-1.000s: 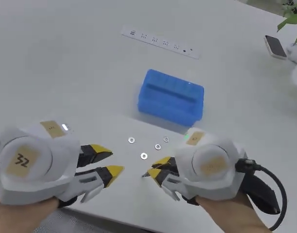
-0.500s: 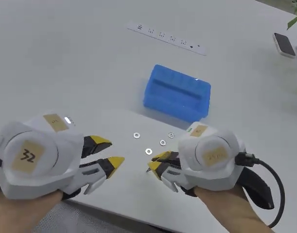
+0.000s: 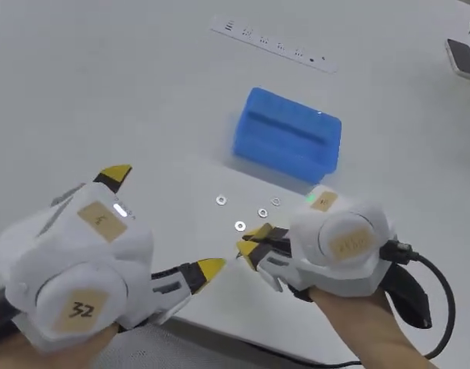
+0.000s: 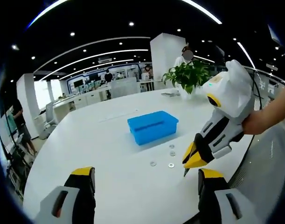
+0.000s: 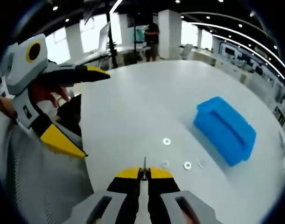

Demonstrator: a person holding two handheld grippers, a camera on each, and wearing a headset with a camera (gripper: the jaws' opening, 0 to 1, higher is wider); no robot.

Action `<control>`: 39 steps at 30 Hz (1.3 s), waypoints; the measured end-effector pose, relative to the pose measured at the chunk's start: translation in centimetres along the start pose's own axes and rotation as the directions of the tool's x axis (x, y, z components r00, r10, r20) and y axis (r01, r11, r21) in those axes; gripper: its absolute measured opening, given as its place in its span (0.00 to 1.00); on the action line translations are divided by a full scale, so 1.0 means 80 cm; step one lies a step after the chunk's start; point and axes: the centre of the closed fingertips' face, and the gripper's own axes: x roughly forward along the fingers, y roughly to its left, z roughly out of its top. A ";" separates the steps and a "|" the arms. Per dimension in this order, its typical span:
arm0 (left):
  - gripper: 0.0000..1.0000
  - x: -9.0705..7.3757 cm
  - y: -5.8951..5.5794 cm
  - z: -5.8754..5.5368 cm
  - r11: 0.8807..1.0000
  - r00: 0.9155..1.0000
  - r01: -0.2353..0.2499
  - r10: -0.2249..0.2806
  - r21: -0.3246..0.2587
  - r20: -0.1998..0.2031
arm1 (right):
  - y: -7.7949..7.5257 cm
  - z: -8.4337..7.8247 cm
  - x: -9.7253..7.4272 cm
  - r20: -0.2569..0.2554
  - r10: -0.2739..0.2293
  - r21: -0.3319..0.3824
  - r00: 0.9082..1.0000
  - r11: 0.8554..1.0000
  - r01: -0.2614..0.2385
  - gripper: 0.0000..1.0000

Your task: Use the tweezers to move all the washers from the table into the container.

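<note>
Several small metal washers (image 3: 240, 226) lie on the white table (image 3: 104, 92), just in front of a blue container (image 3: 288, 134). My right gripper (image 3: 250, 239) is shut on thin tweezers (image 5: 144, 163), whose tip points at the table a little short of the nearest washer (image 5: 165, 164). My left gripper (image 3: 164, 221) stands wide open and rolled, one yellow fingertip (image 3: 115, 175) high, the other (image 3: 211, 267) near the table's front edge; nothing is between them. In the left gripper view the washers (image 4: 170, 165) and container (image 4: 152, 126) lie ahead, with the right gripper (image 4: 196, 158) beside them.
A white power strip (image 3: 277, 46) lies beyond the container. A phone (image 3: 465, 58) sits at the far right edge. The table's front edge runs right under both grippers. A black cable (image 3: 427, 269) trails from the right gripper. A potted plant (image 4: 189, 74) stands far back.
My left gripper has rolled and opened much wider, one jaw swinging up and left. The right gripper holds the tweezers much as before, close to the washers. The head camera has shifted.
</note>
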 end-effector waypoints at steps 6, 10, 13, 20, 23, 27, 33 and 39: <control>0.99 0.009 -0.001 -0.010 0.999 0.999 0.016 -0.017 -0.032 -0.034 | -0.029 0.036 -0.011 0.127 -0.013 0.163 0.992 0.987 -0.008 0.02; 0.99 0.010 0.003 -0.019 0.999 0.997 0.004 -0.008 -0.048 -0.073 | -0.056 0.055 0.001 0.151 -0.021 0.185 0.988 0.983 -0.008 0.02; 0.99 0.009 0.006 -0.023 1.000 0.995 -0.014 0.013 -0.012 -0.095 | -0.065 0.072 0.017 0.152 -0.022 0.139 0.988 0.990 0.000 0.02; 0.99 0.009 0.010 -0.026 0.999 0.994 -0.027 0.025 -0.018 -0.105 | -0.068 0.080 0.041 0.132 -0.023 0.103 0.991 0.995 0.009 0.03; 0.99 0.009 0.010 -0.026 0.999 0.994 -0.030 0.029 -0.014 -0.106 | -0.065 0.079 0.043 0.123 -0.021 0.090 0.992 0.996 0.010 0.03; 0.99 0.008 0.011 -0.028 0.999 0.993 -0.032 0.031 -0.014 -0.112 | -0.064 0.076 0.047 0.108 -0.024 0.064 0.994 0.998 0.018 0.03; 0.99 0.008 0.011 -0.030 0.999 0.992 -0.032 0.031 -0.010 -0.119 | -0.065 0.073 0.051 0.097 -0.019 0.055 0.995 0.998 0.014 0.04; 0.99 0.009 0.011 -0.030 0.999 0.992 -0.035 0.034 -0.005 -0.123 | -0.066 0.074 0.051 0.095 -0.016 0.047 0.995 0.999 0.012 0.04</control>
